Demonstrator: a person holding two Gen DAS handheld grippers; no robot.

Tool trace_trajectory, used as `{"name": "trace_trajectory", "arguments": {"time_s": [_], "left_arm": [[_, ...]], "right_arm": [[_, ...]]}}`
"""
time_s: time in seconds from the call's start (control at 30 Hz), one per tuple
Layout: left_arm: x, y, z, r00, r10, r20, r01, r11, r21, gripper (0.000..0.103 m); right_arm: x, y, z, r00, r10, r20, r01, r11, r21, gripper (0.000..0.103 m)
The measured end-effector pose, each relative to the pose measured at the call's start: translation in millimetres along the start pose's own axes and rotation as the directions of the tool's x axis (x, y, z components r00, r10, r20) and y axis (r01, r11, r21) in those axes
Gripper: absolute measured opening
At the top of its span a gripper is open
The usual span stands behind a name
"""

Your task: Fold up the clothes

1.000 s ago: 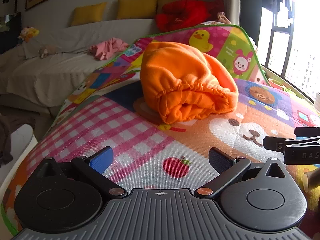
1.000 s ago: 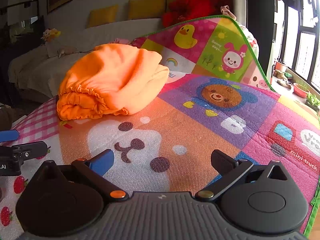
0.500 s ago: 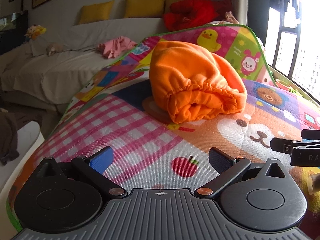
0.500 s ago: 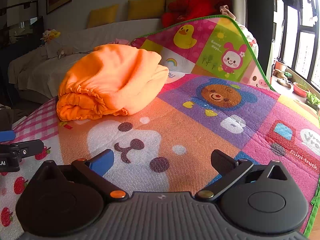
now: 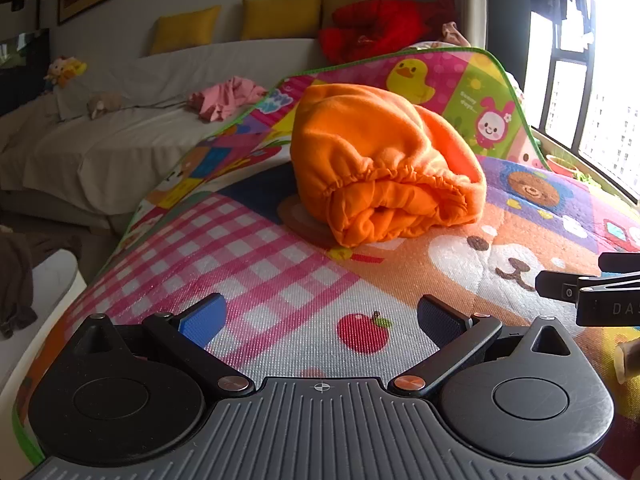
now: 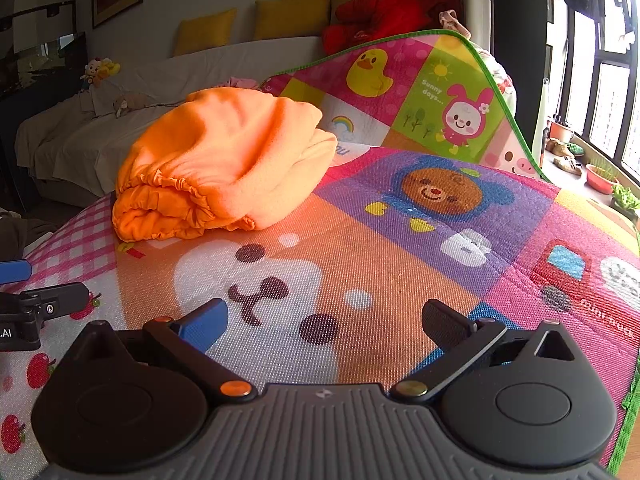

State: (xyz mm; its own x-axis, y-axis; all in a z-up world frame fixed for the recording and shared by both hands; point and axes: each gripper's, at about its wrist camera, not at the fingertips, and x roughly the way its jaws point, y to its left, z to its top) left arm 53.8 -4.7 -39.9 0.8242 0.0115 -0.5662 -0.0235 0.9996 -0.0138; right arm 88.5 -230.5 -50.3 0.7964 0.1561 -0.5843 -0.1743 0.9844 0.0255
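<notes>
An orange fleece garment (image 5: 384, 176) lies folded into a thick bundle on the colourful play mat (image 5: 256, 264), its gathered elastic hem facing me. In the right wrist view the same orange garment (image 6: 224, 164) sits at the left, ahead of the fingers. My left gripper (image 5: 320, 320) stands open over the mat, well short of the bundle, nothing between its fingers. My right gripper (image 6: 324, 320) is open too, hovering over the bear-face print. Each gripper shows at the edge of the other's view.
The mat's far end (image 6: 420, 80) curls upward behind the garment. A white-covered sofa (image 5: 132, 136) with yellow cushions, a pink cloth (image 5: 224, 98) and a red heap (image 5: 376, 28) stands beyond. Windows (image 6: 600, 92) line the right side. The mat edge drops off at left.
The left gripper's view has drifted slightly, bringing the orange bundle a little rightward and closer. The right gripper has barely moved. Both stay open.
</notes>
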Motion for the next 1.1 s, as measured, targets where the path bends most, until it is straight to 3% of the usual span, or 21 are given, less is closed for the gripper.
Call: {"name": "trace_trajectory", "arguments": {"time_s": [1.1], "left_arm": [[0.5,0.5,-0.3,1.000,-0.015,-0.008,0.015,1.000,0.002,0.103]], "right_arm": [[0.6,2.9,0.2,1.000,-0.014,0.001,0.014,1.000,-0.017,0.103]]}}
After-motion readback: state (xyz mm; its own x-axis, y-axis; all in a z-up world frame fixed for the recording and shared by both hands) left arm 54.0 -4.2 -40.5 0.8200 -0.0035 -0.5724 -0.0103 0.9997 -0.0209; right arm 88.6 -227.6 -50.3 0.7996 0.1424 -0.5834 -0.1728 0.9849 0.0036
